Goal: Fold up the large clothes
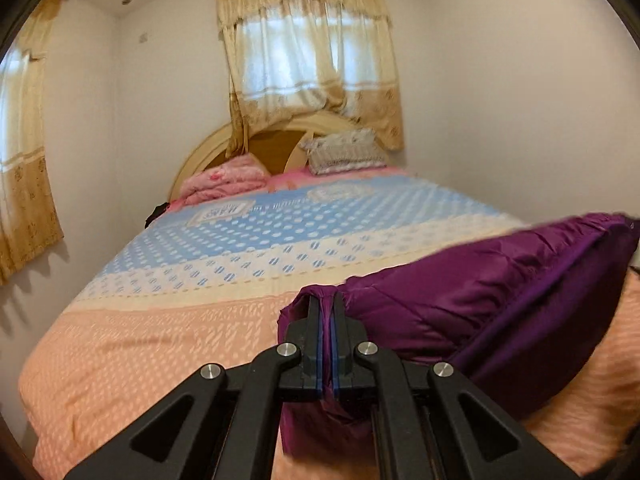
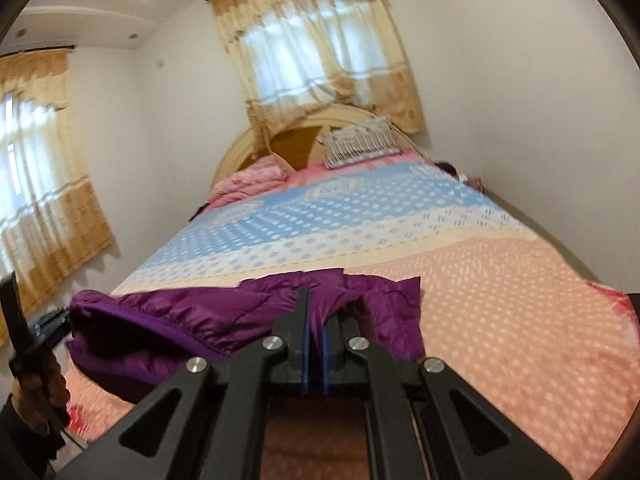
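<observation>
left gripper (image 1: 327,300) pinching shiny purple quilted jacket (image 1: 480,280) | right gripper (image 2: 316,300) pinching another edge, probably hem | raised over patterned bedspread (image 2: 480,280) to spread it for folding

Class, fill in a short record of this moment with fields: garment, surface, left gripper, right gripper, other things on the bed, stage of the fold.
garment: purple padded jacket, lifted at two points
surface: bed with a blue, cream and peach cover
left gripper: shut on the jacket's fabric
right gripper: shut on the jacket's fabric
other things on the bed: pink blanket, patterned pillow at the headboard
stage of the fold: jacket bunched, not yet folded flat
</observation>
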Tool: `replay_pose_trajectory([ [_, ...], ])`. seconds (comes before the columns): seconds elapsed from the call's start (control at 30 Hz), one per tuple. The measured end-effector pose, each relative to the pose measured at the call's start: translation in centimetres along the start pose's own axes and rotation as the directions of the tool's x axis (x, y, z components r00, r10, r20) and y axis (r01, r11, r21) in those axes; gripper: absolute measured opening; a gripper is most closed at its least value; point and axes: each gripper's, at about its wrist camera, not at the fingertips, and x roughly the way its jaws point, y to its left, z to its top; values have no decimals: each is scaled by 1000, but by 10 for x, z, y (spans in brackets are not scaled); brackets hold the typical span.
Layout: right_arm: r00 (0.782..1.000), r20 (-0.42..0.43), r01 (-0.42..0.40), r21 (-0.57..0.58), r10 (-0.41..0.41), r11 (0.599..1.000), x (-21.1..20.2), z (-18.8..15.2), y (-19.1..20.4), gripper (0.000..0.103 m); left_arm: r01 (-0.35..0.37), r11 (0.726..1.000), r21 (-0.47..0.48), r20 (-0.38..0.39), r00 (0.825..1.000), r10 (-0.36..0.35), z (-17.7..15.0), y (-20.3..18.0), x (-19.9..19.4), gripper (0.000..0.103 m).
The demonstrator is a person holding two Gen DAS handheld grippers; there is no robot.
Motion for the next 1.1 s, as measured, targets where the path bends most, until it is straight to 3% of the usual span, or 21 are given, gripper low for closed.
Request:
replay_pose_trajectory([
  [0.2,995,-85,66,66,-61,996,102,16,-32,6,-3,999,-36,-86,996,0,-3,9,105,6],
  [0.37,986,-128,115,31,-111,993,155,19,-38,6,-12,989,-150,-84,997,-1,8,21,131,16],
  [0.4,984,-135,123,28,-118,992,163,19,-40,6,-43,988,-147,-79,996,31,8,20,133,36],
  [0.43,981,-148,128,25,-123,991,173,19,-43,6,-118,984,-133,-67,992,110,7,20,137,75],
  [0.47,979,-161,134,30,-127,991,181,17,-46,6,-185,975,-126,-54,982,179,6,20,141,93],
  [0.5,976,-171,143,34,-135,989,189,16,-48,6,-248,960,-128,-26,969,247,2,20,143,102],
  [0.6,959,-224,186,38,-173,982,214,10,-57,9,-357,931,-70,-48,934,355,-2,12,160,102],
  [0.63,955,-235,195,41,-181,980,220,9,-59,17,-387,920,-54,-77,921,383,-2,11,168,102],
  [0.73,955,-246,192,79,-168,978,226,15,-60,34,-391,918,-64,-105,917,384,1,2,174,102],
  [0.8,957,-216,214,73,-194,974,221,24,-50,45,-398,916,-50,-84,916,393,7,-9,172,102],
  [0.87,961,-164,234,52,-223,971,209,27,-32,76,-398,917,-29,-50,917,396,14,-25,173,102],
  [0.93,963,-113,245,5,-243,969,205,26,-10,88,-392,920,21,-32,919,393,17,-42,182,102],
  [1.03,972,-141,175,-94,-187,980,217,12,28,87,-445,891,85,-36,893,449,15,-63,203,102],
  [1.1,968,-173,155,-159,-182,975,233,-2,43,80,-519,840,159,-57,844,533,5,-67,233,102],
])
